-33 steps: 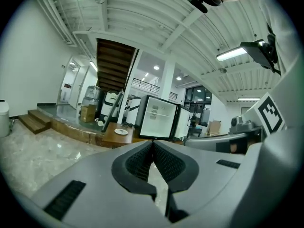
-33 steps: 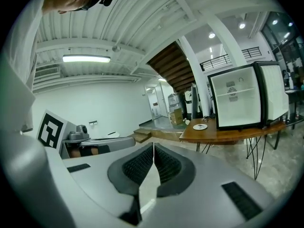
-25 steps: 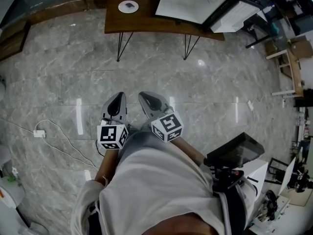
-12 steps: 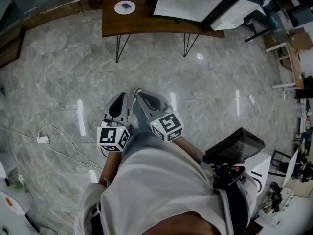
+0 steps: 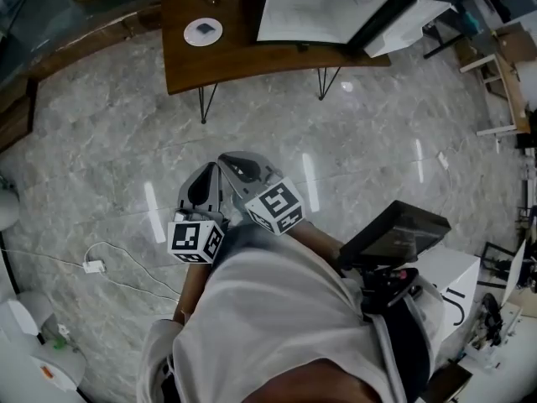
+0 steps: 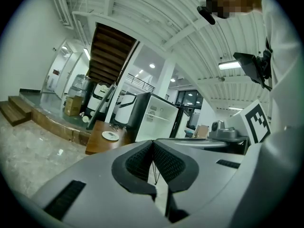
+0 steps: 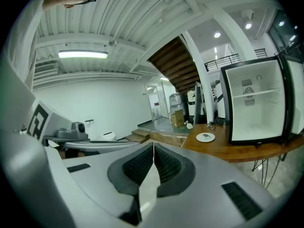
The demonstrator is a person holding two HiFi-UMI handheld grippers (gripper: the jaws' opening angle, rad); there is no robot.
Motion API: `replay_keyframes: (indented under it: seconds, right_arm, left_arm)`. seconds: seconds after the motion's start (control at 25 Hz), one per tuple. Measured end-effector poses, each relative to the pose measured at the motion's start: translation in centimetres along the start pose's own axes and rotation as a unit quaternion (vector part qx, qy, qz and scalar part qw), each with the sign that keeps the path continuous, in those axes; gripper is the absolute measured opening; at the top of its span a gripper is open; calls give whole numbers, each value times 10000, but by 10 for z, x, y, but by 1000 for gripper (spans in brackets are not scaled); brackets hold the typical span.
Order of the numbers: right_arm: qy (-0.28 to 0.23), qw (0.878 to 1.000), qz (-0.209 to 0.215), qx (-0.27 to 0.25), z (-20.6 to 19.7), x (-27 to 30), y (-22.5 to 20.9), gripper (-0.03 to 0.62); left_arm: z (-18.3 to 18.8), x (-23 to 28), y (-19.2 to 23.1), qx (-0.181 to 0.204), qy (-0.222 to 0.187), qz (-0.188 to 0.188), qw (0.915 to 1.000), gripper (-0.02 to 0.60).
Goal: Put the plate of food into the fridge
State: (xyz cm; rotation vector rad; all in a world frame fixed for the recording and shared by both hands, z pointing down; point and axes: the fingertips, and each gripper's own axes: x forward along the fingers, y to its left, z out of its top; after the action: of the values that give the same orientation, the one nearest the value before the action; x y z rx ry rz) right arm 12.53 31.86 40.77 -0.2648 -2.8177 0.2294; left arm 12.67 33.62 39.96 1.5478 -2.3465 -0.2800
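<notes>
I held both tools close in front of my chest, well short of the work. The left hand-held gripper [image 6: 153,142] was clenched, its jaws pressed together with nothing between them. The right hand-held gripper [image 7: 153,146] was the same, shut and empty.

The plate [image 7: 205,137] sat on the wooden table [image 7: 237,151] across a stretch of marble floor [image 5: 101,141], just beside the open fridge [image 7: 256,108], which stood on the same table with its white inside facing me.

I judged the plate stiff and breakable, probably glazed and a bit slick at the edge, and light enough for one grip, though steadier with two. The rim seemed the place to take it, at the near edge or on opposite sides. I would have to keep it level so that whatever lay on it did not slide.

The food [image 5: 204,29] was only a small dark patch at the plate's middle, too small for me to say what it was or how loose it lay. I could not tell how deep the rim was either. One shelf showed inside the fridge, its lower part was hard to read, and my own body hid the floor nearest me.
</notes>
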Motion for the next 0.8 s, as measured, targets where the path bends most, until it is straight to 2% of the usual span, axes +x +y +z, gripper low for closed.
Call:
replay_keyframes:
  seconds: [0.2,0.4,0.56,0.68,0.8]
  right_arm:
    - [22,10000,-64,-10,34,51,-84,18]
    - [-20,9997,-171,154,58,87,-145,18]
    - [81,9988,-373,291,56,109,-190,18]
    - [345,9971,-566,377,49,128,-214,18]
    - [499,9960,-601,430,48,147,-228,18]
  left_arm:
    - [26,92,25,10,52,-79,10000,18]
    - [47,164,50,151,245,-80,9996,18]
    - [42,210,61,201,495,-154,9985,18]
    - [32,238,77,36,915,-119,9957,18]
    - [33,259,96,-96,1093,-116,9939,18]
